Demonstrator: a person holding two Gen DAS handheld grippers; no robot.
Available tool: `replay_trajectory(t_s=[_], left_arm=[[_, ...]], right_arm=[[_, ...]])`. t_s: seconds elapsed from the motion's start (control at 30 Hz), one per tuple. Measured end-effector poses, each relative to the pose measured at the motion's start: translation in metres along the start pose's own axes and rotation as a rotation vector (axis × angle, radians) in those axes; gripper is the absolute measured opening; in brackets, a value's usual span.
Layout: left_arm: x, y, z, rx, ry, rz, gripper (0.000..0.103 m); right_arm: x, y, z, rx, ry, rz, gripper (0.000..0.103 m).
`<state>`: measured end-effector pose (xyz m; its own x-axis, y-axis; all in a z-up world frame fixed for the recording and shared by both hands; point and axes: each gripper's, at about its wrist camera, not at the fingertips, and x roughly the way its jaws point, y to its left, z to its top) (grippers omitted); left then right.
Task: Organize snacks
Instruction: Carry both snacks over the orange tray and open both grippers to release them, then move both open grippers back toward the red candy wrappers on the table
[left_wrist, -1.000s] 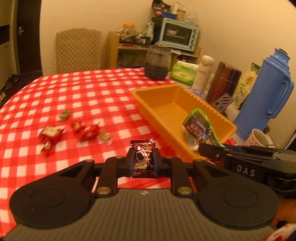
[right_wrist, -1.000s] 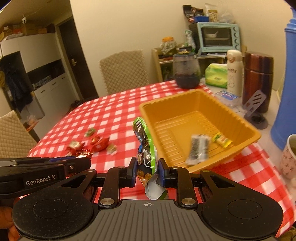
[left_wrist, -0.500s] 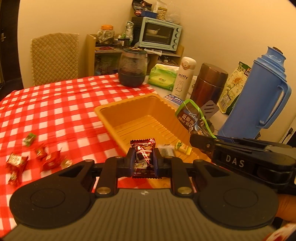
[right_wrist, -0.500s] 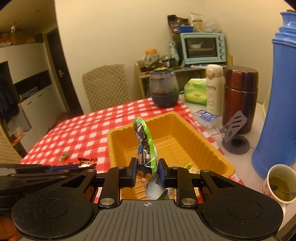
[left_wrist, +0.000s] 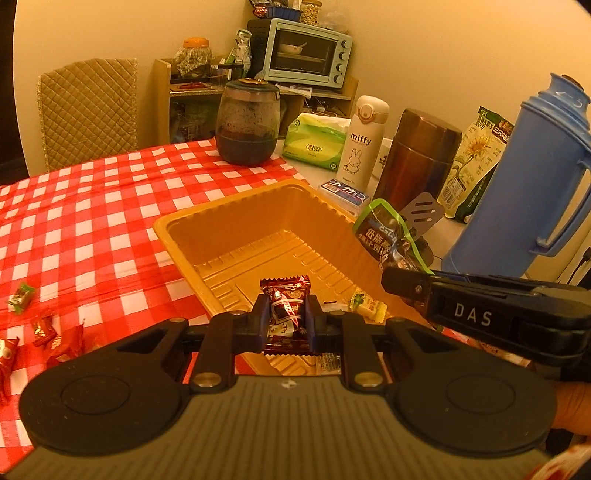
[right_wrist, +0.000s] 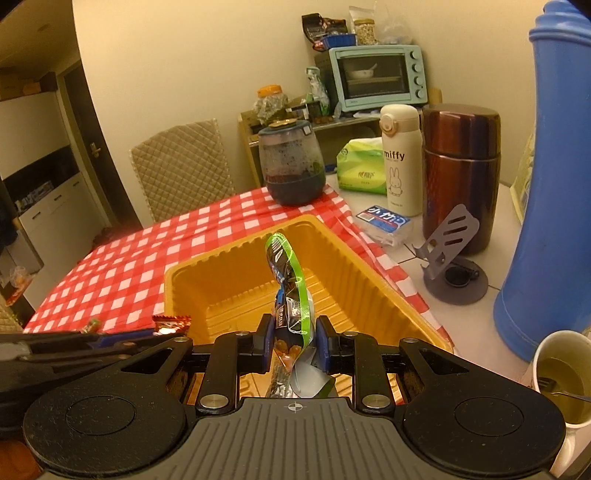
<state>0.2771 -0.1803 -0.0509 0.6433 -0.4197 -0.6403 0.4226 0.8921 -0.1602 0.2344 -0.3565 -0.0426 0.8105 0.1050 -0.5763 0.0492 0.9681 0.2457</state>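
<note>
My left gripper (left_wrist: 286, 319) is shut on a dark red wrapped candy (left_wrist: 286, 299), held over the near end of the yellow tray (left_wrist: 236, 210). My right gripper (right_wrist: 295, 339) is shut on a black snack packet with a green edge (right_wrist: 288, 273), also above the tray (right_wrist: 236, 258). In the left wrist view the right gripper (left_wrist: 391, 275) reaches in from the right with that packet (left_wrist: 388, 236). A small yellow-green candy (left_wrist: 367, 302) lies in the tray. Several red candies (left_wrist: 55, 338) and a green one (left_wrist: 22, 295) lie on the checked cloth to the left.
A blue thermos (left_wrist: 532, 177), brown flask (left_wrist: 417, 158), white bottle (left_wrist: 364, 140), phone stand (right_wrist: 450, 254) and mug (right_wrist: 561, 380) crowd the right side. A dark glass jar (left_wrist: 247, 125) and tissue pack (left_wrist: 317, 144) stand behind the tray. A chair (left_wrist: 88, 107) is at the far edge.
Both grippers have carried their snacks to the right, from over the checked cloth to above the yellow tray. The loose candies have slid towards the left edge of the view.
</note>
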Motion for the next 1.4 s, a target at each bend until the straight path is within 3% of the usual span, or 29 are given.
replay_trajectory(t_s=[0.07, 0.13, 0.43, 0.73, 0.77, 0.87, 1.13, 1.4], left_arm=[[0.005, 0.000, 0.000, 0.000, -0.002, -0.017, 0.019], [0.009, 0.002, -0.002, -0.003, -0.019, -0.030, 0.030], [-0.007, 0.019, -0.010, -0.003, -0.019, 0.022, 0.031], [-0.026, 0.038, -0.013, -0.022, -0.019, 0.064, 0.032], [-0.027, 0.040, -0.014, -0.022, -0.019, 0.069, 0.032], [-0.033, 0.044, -0.019, -0.023, -0.020, 0.084, 0.036], [-0.056, 0.062, -0.030, -0.019, -0.023, 0.123, 0.038], [-0.085, 0.084, -0.042, -0.027, -0.028, 0.174, 0.045]], right_arm=[[0.003, -0.001, 0.001, 0.001, 0.003, -0.004, 0.024], [0.005, -0.004, 0.001, 0.010, 0.008, -0.006, 0.024], [0.010, -0.004, 0.002, 0.032, 0.016, 0.013, 0.024], [0.012, 0.004, 0.001, 0.068, 0.024, 0.106, 0.025], [0.012, 0.005, 0.002, 0.073, 0.018, 0.122, 0.029], [0.010, 0.005, 0.003, 0.086, -0.005, 0.114, 0.059], [-0.001, 0.001, 0.000, 0.106, -0.036, 0.078, 0.060], [-0.004, 0.033, -0.008, 0.025, -0.033, 0.107, 0.060]])
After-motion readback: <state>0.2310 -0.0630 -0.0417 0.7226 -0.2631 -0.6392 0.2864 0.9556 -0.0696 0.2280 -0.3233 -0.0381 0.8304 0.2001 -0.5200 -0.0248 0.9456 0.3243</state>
